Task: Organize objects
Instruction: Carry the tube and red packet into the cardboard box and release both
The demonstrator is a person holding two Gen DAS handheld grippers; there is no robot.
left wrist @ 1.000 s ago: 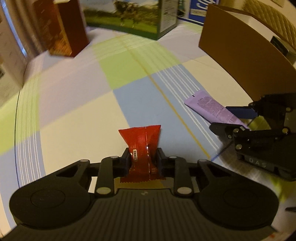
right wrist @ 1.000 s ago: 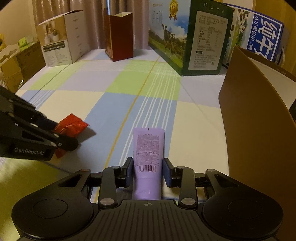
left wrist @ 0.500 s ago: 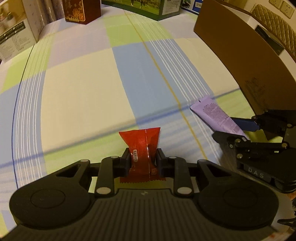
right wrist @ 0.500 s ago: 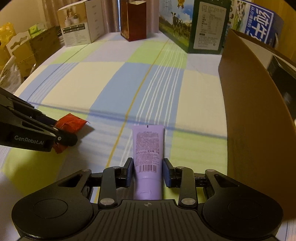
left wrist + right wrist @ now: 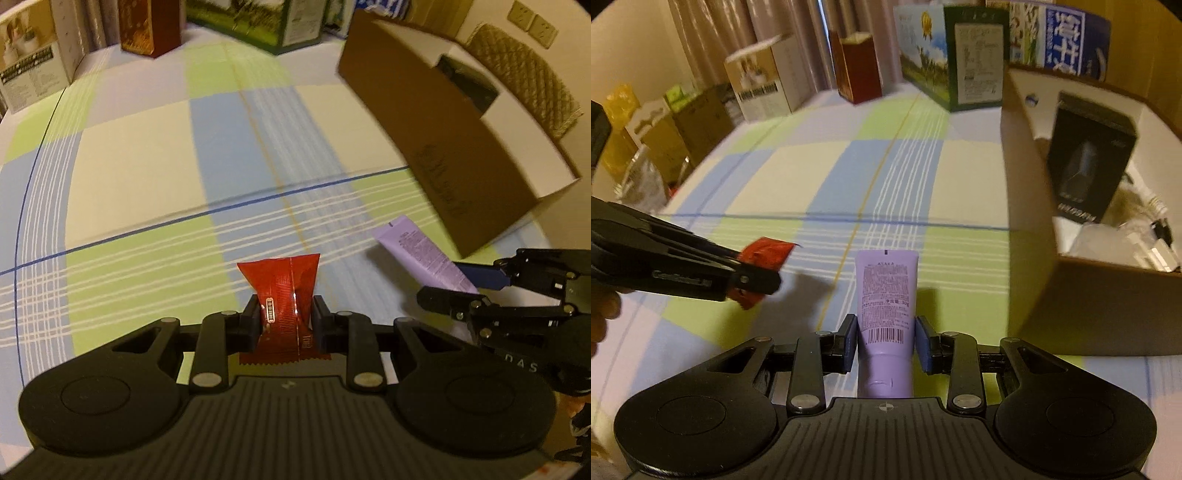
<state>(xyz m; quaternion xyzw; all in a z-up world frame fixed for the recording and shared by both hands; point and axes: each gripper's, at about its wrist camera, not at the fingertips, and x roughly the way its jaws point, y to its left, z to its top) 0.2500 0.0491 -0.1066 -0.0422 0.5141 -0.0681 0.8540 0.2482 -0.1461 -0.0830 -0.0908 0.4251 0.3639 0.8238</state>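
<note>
Left wrist view: our left tongs [image 5: 283, 320] are closed to a narrow gap on a red sachet [image 5: 282, 295], pads pressing its pinched waist, its upper end fanning out above the checked cloth of the surface [image 5: 140, 155]. To the right, our right tongs [image 5: 476, 286] grip a lilac tube [image 5: 421, 254], its flat end pointing toward the brown cardboard box [image 5: 443, 158] near it. Right wrist view: right tongs [image 5: 886, 341] nearly closed on the lilac tube [image 5: 886, 288], held by its lower body, cap end toward the camera, barcode side up, clear of the cloth. Left tongs [image 5: 753, 275] at the left, the red sachet [image 5: 764, 254] clamped between them. The open cardboard box [image 5: 1108, 302] stands just right of the tube, with a black carton [image 5: 1089, 158] inside.
</note>
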